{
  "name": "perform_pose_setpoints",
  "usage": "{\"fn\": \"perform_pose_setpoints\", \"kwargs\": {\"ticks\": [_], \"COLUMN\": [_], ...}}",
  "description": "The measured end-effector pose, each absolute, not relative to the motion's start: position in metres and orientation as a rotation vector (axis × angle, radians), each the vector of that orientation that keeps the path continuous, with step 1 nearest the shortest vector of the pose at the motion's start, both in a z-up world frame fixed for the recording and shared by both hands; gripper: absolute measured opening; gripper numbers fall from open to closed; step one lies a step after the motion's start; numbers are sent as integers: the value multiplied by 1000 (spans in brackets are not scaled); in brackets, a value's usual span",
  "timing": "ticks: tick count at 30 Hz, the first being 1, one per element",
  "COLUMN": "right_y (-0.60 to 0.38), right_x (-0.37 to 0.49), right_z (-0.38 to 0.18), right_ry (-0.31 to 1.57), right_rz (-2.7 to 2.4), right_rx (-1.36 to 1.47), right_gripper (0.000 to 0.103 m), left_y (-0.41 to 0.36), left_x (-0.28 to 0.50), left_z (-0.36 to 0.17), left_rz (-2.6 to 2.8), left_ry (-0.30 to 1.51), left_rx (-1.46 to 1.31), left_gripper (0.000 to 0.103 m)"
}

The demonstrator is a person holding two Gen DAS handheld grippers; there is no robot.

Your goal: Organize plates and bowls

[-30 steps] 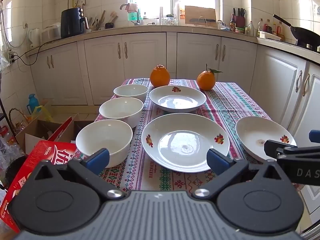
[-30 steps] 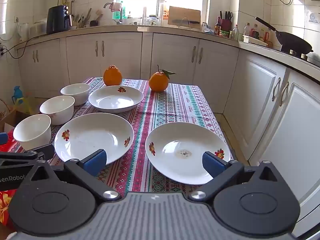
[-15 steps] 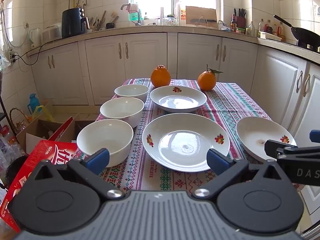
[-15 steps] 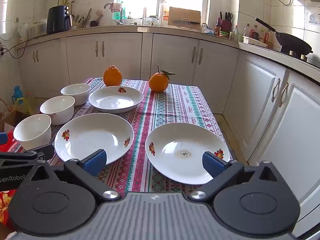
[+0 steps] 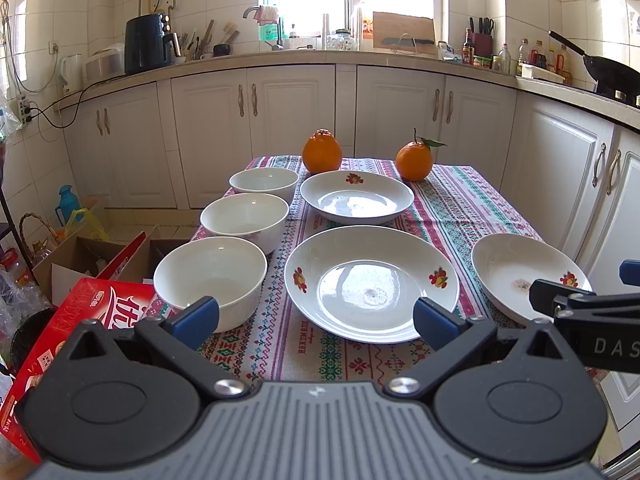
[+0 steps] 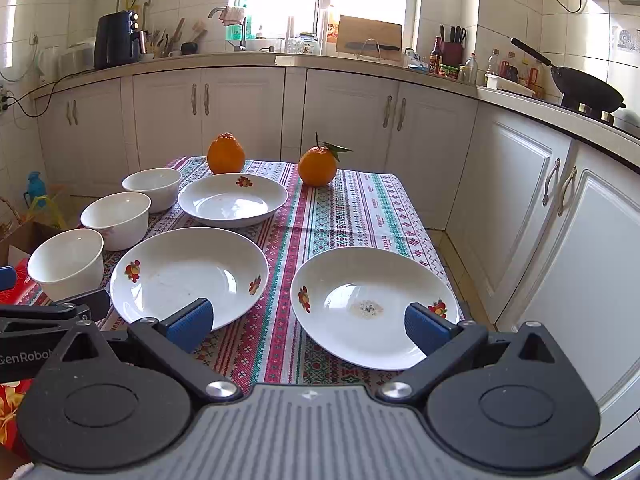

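Observation:
Three white bowls stand in a row on the table's left side: near (image 5: 210, 280), middle (image 5: 245, 218), far (image 5: 264, 182). Three white flower-print plates lie on the patterned cloth: a centre plate (image 5: 370, 282), a far plate (image 5: 357, 198), and a right plate (image 5: 520, 276) (image 6: 374, 306). My left gripper (image 5: 316, 320) is open and empty, hovering at the table's near edge before the centre plate. My right gripper (image 6: 306, 326) is open and empty, before the right plate. The bowls also show in the right wrist view (image 6: 66, 262).
Two oranges (image 5: 322, 151) (image 5: 415, 161) sit at the table's far end. A red carton (image 5: 72, 344) and cardboard boxes (image 5: 76, 256) stand on the floor left of the table. White cabinets (image 6: 532, 200) run close along the right and the back.
Both grippers stay open and almost still; the left view has shifted very slightly. Nothing on the table has moved.

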State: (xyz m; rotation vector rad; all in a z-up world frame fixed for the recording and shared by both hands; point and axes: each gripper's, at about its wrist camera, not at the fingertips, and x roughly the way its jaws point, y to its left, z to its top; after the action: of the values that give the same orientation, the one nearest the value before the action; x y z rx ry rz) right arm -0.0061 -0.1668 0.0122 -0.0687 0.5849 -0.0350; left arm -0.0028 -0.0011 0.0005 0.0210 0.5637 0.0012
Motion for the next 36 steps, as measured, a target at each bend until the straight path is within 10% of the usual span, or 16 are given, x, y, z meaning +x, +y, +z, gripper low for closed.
{"fn": "perform_pose_setpoints", "kwargs": {"ticks": [36], "right_y": [-165], "right_x": [-7], "right_z": [17], "right_ry": [576], "right_rz": [-33], "right_rx": [-77], "right_gripper": [103], "left_y": [0], "left_x": [-1], "left_z": [0], "left_rz": [5], "left_ry": [574], "left_rx": [8], "left_gripper": [102]}}
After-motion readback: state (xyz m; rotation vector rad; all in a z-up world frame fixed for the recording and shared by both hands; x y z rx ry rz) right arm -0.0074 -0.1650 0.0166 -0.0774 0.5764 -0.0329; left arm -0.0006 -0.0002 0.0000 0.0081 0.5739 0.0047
